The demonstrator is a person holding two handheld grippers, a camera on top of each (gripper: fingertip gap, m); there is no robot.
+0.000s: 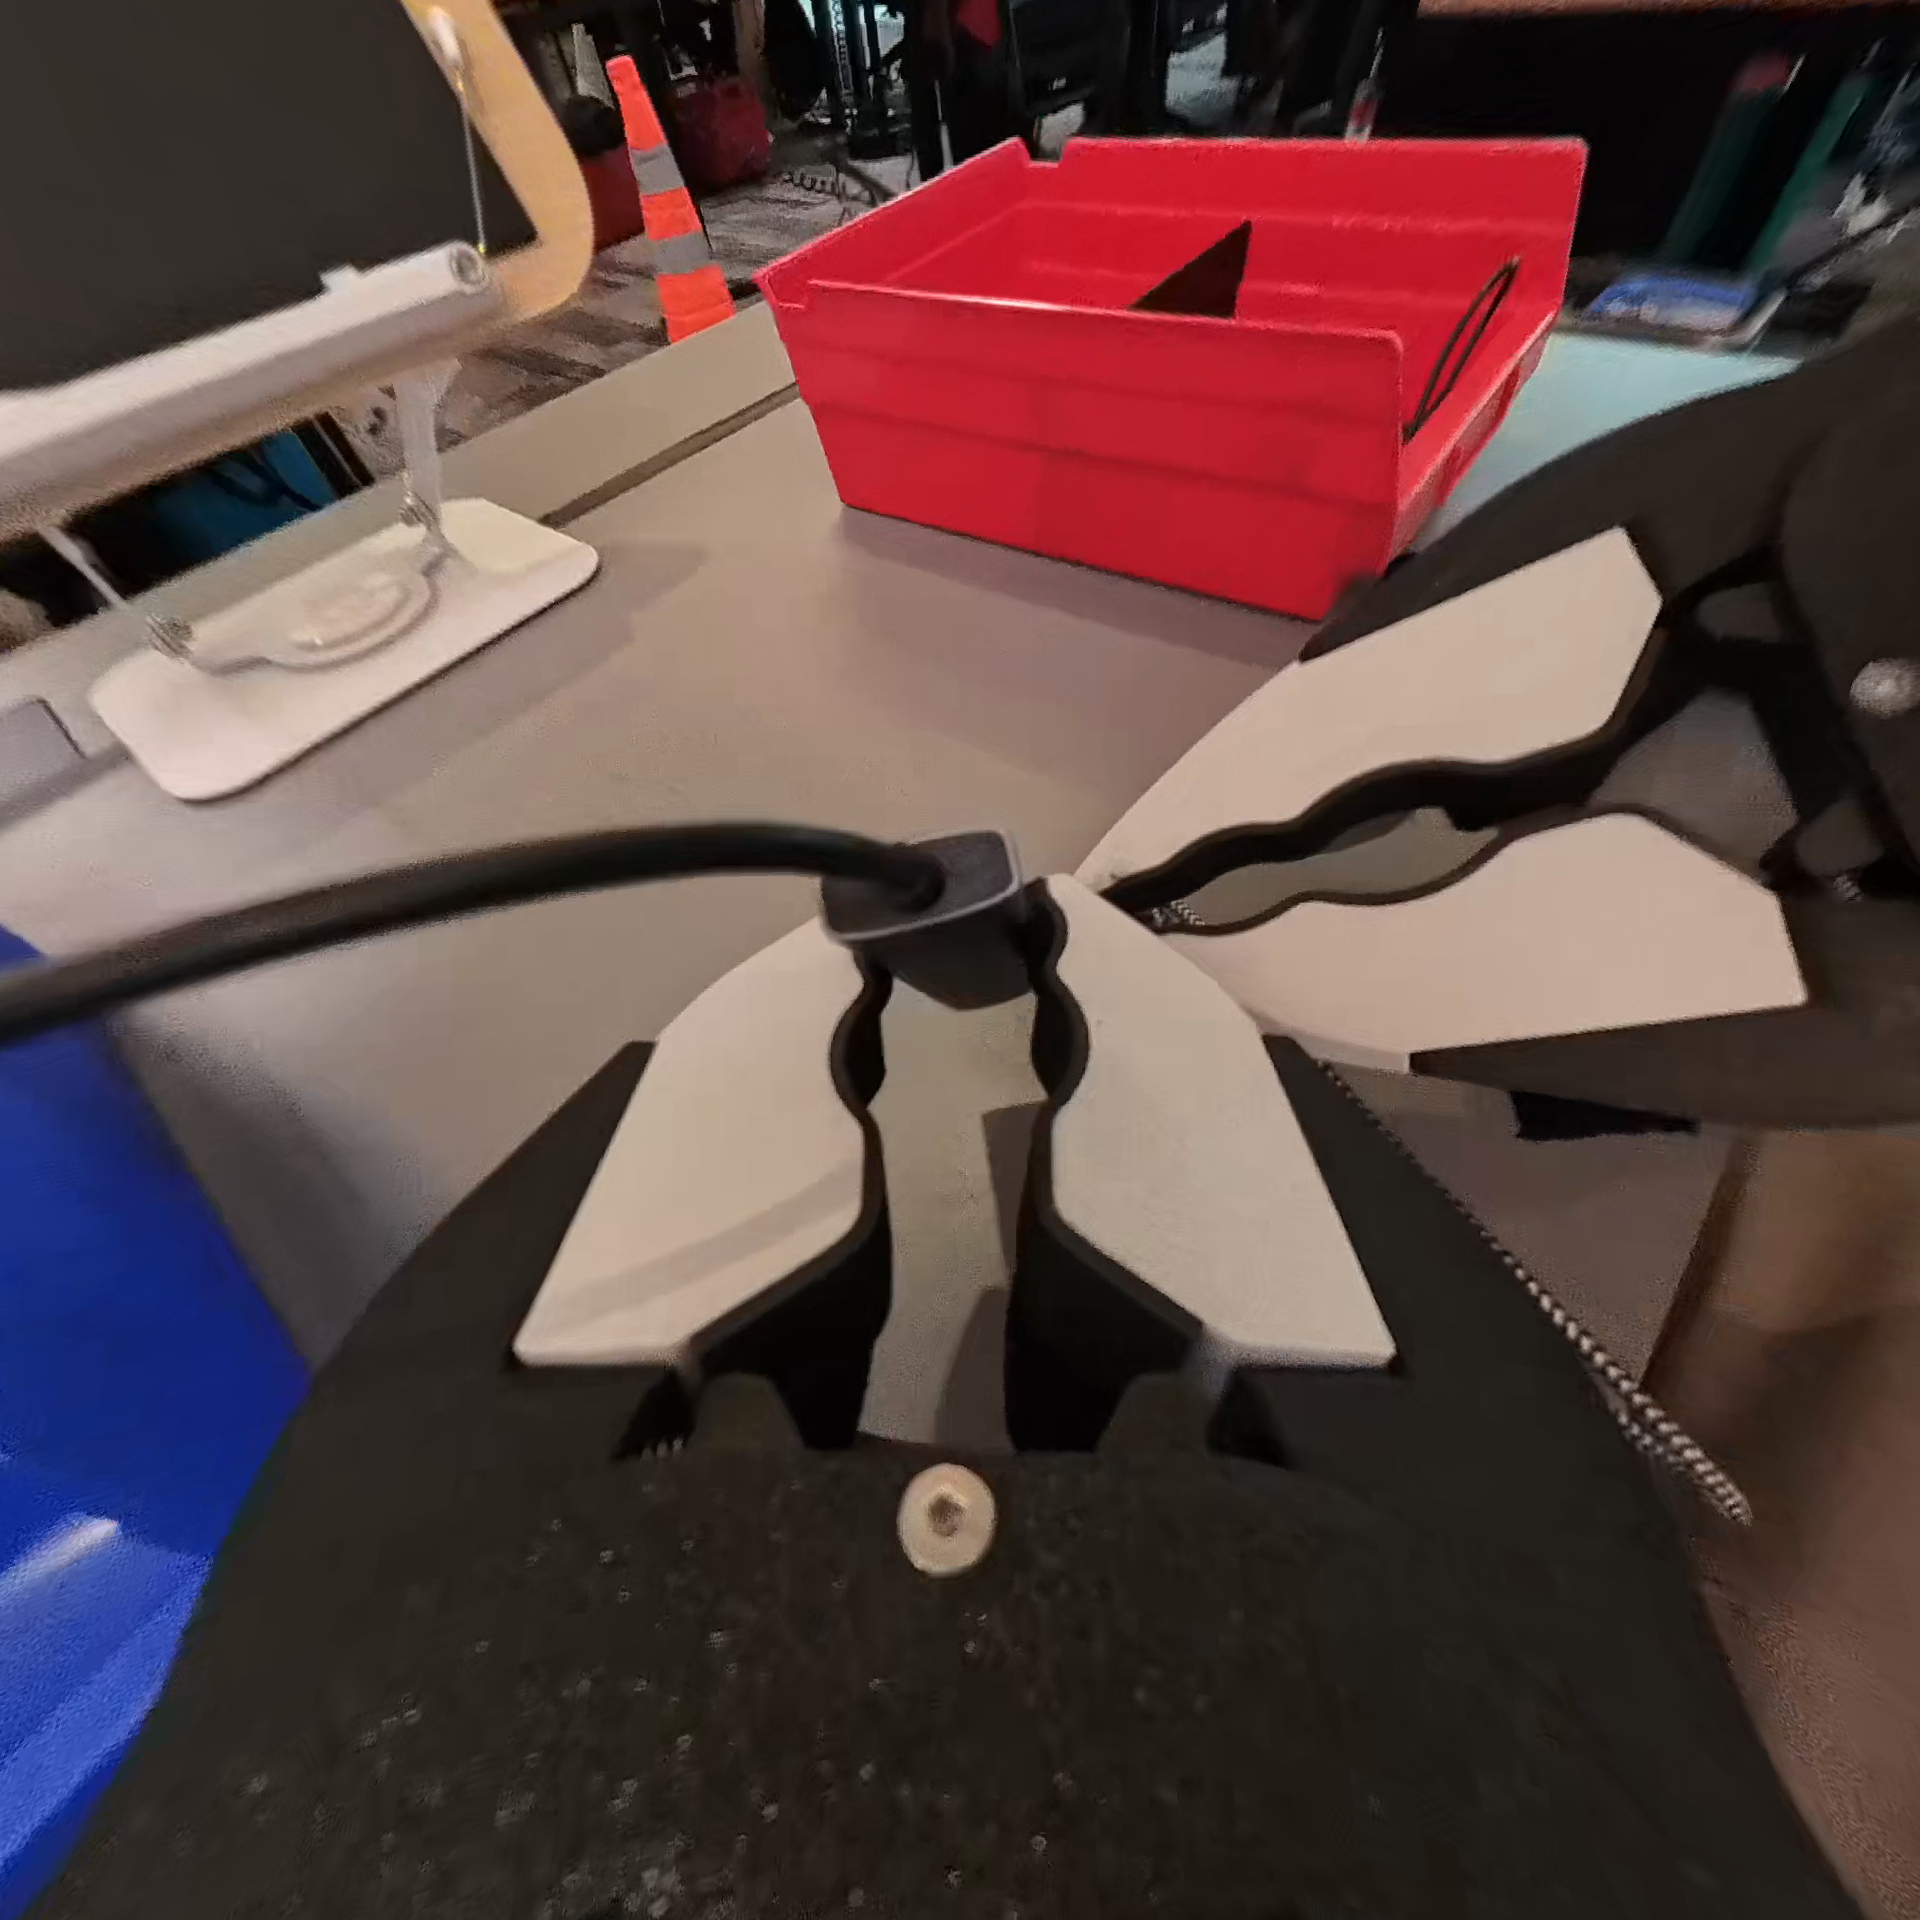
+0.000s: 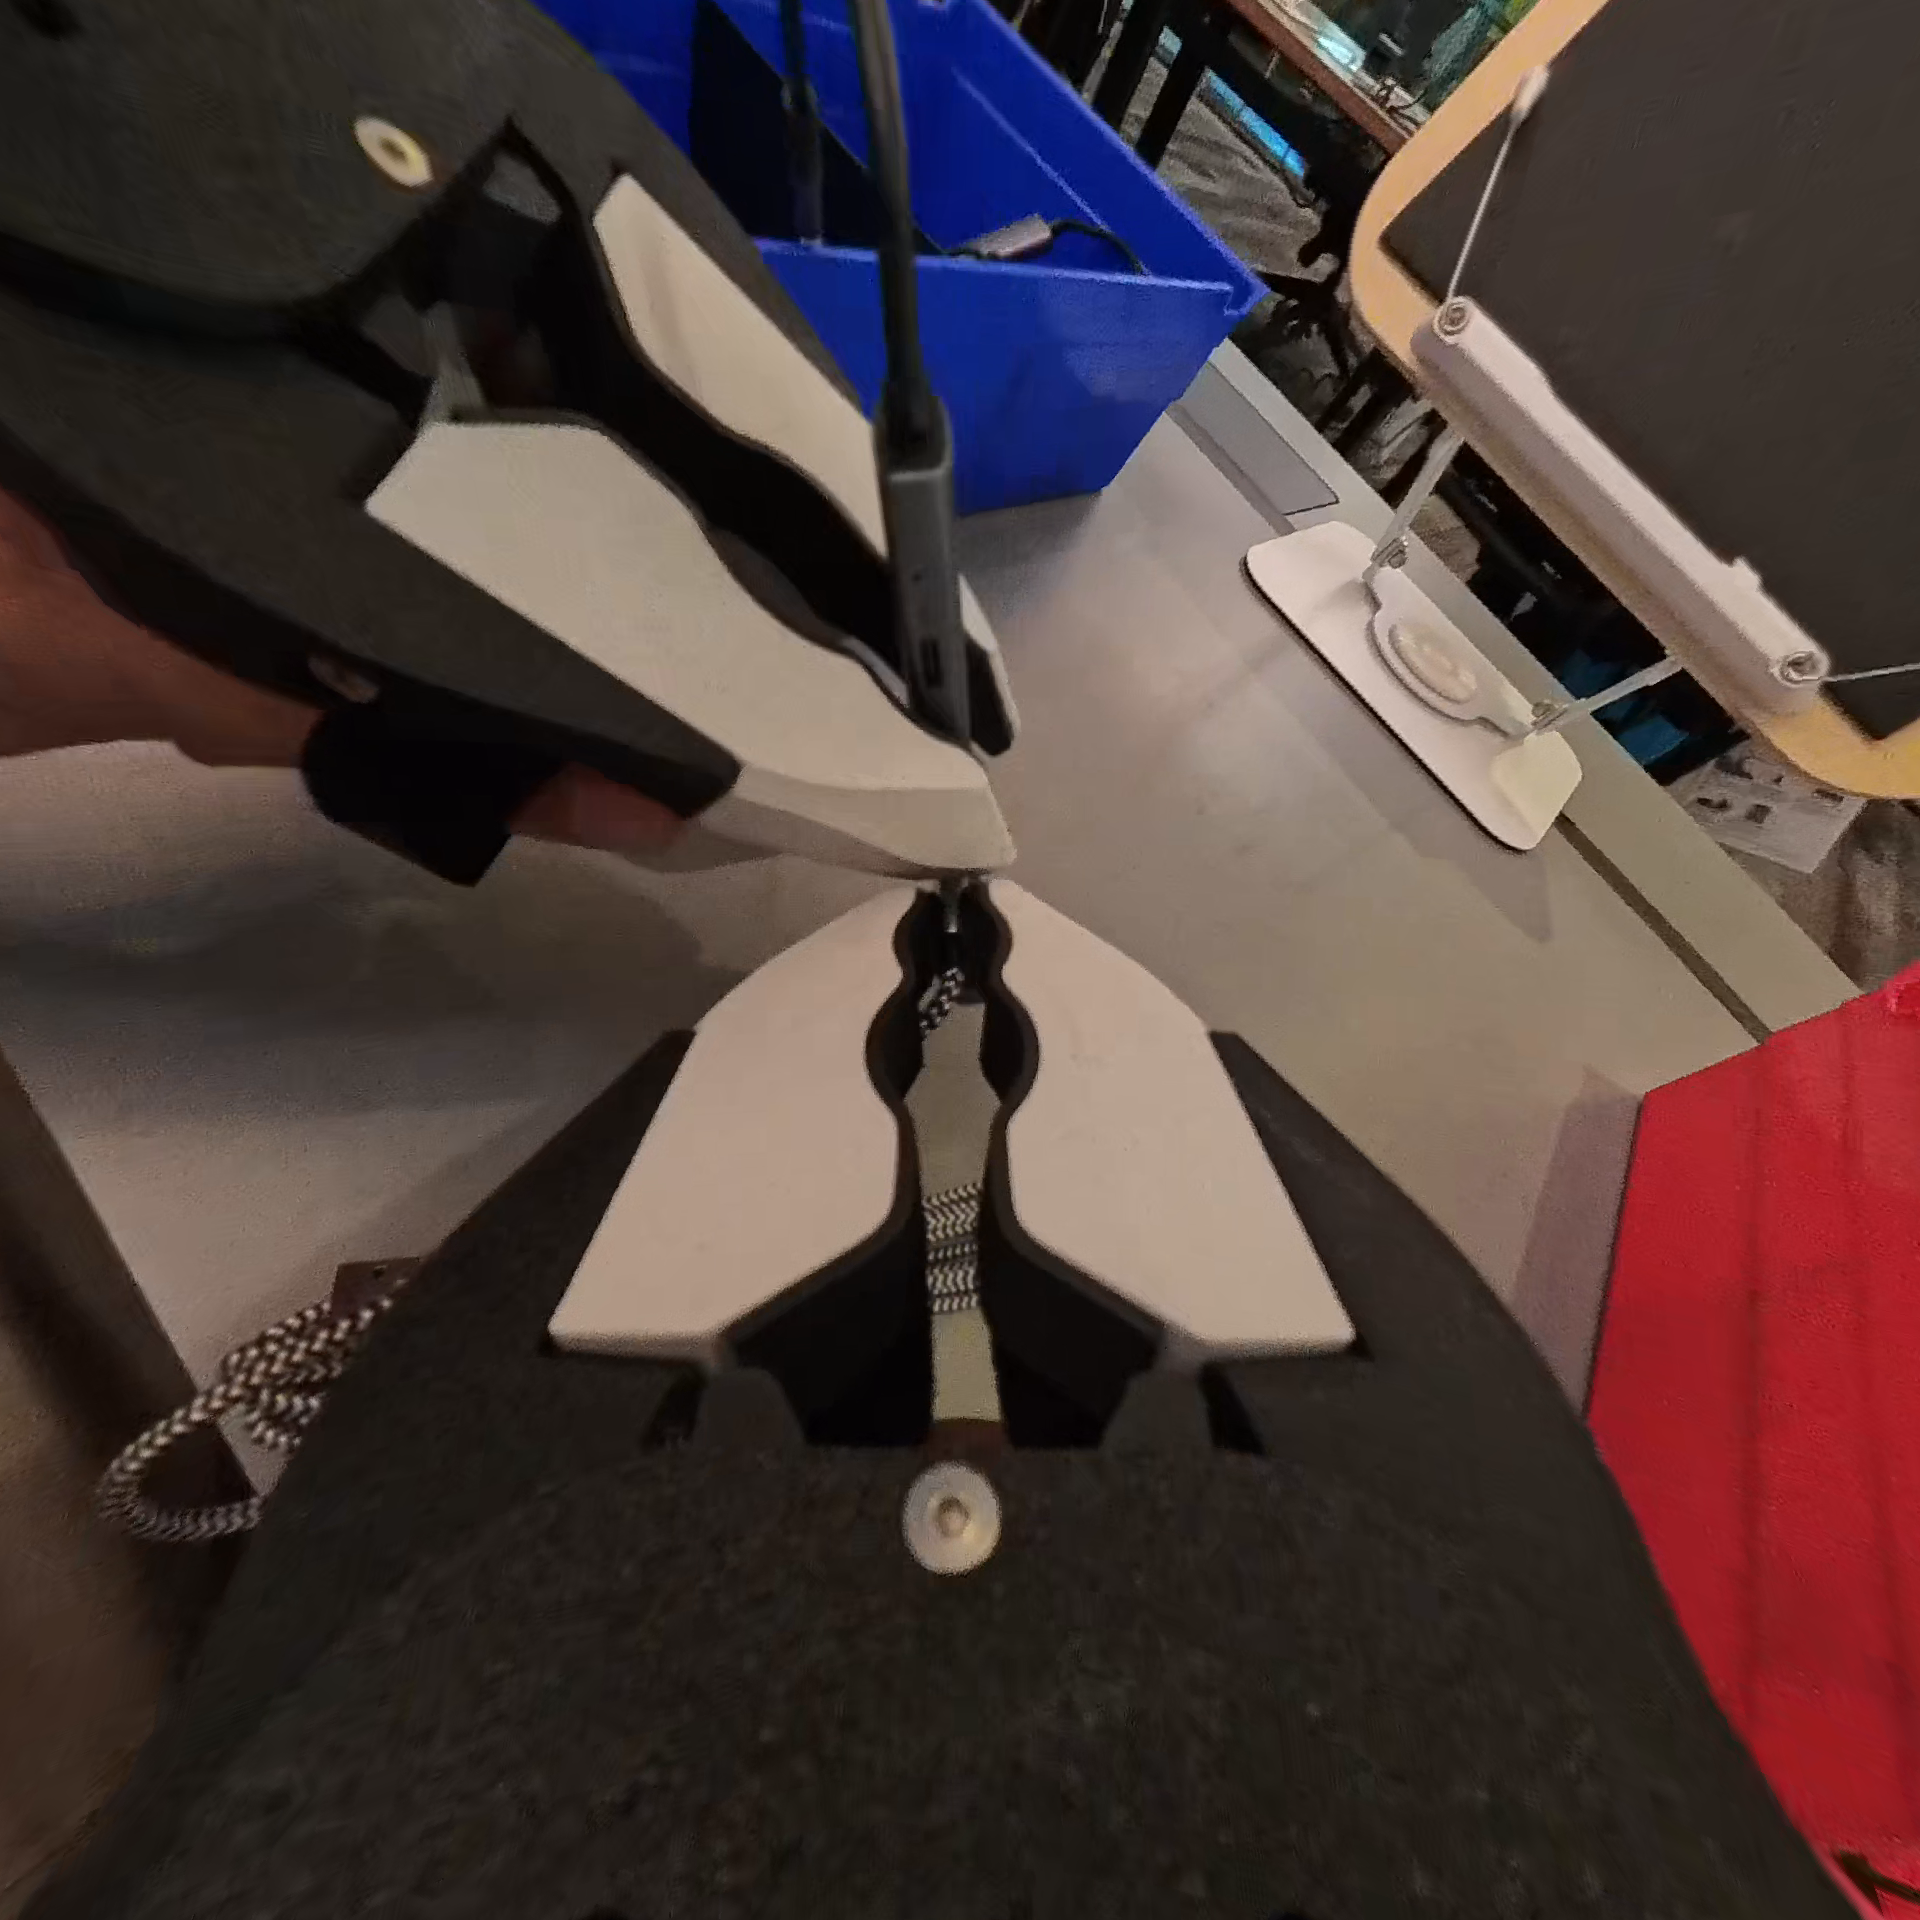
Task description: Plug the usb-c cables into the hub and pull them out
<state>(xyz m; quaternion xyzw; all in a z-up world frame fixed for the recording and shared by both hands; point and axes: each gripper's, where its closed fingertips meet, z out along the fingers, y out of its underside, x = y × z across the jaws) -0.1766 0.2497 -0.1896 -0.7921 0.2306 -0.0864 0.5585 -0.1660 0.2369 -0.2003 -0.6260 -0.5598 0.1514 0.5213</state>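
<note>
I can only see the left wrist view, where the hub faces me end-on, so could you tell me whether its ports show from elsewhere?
Observer: Yes. The right wrist view shows the narrow side of the hub, with small ports facing the right gripper.
Operator: Thank you. Is the plug seated?
Observer: I cannot tell. The braided cable runs up between that gripper's fingers, and their tips hide its end.
Operator: What is inside the blue bin?
Observer: The blue bin holds a grey adapter on a black lead.
</note>
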